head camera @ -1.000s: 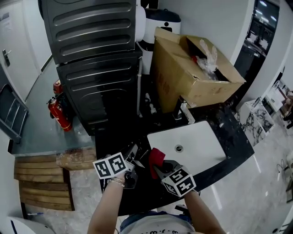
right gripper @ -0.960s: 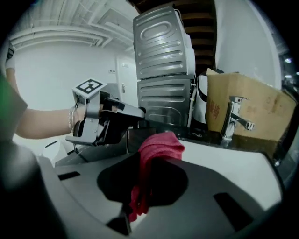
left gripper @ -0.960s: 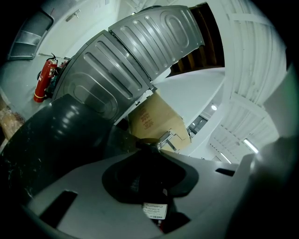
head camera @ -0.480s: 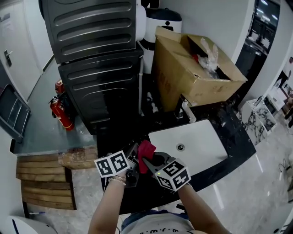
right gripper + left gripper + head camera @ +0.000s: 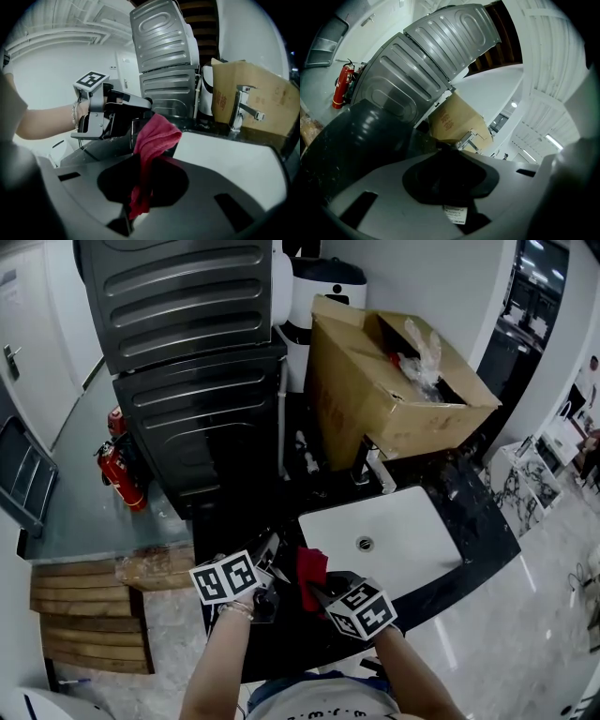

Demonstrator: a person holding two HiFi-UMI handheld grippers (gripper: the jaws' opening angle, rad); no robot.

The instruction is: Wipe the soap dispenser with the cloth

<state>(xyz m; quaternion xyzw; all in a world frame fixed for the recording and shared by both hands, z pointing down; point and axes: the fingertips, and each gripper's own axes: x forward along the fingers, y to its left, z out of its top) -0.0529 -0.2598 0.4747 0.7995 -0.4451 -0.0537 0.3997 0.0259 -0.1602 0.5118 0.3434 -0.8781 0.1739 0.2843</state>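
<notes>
My right gripper (image 5: 317, 585) clamps the red cloth (image 5: 311, 565) just left of the sink (image 5: 412, 526); my left gripper (image 5: 267, 568), further left, grips the dark soap dispenser (image 5: 450, 180).

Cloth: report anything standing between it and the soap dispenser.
Nothing visible does. The right claw holds the red cloth right beside the dark soap dispenser gripped in the left claw, with no object between them.

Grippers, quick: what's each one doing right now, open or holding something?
The left gripper: closed on the dark soap dispenser.
The right gripper: closed on the red cloth.
</notes>
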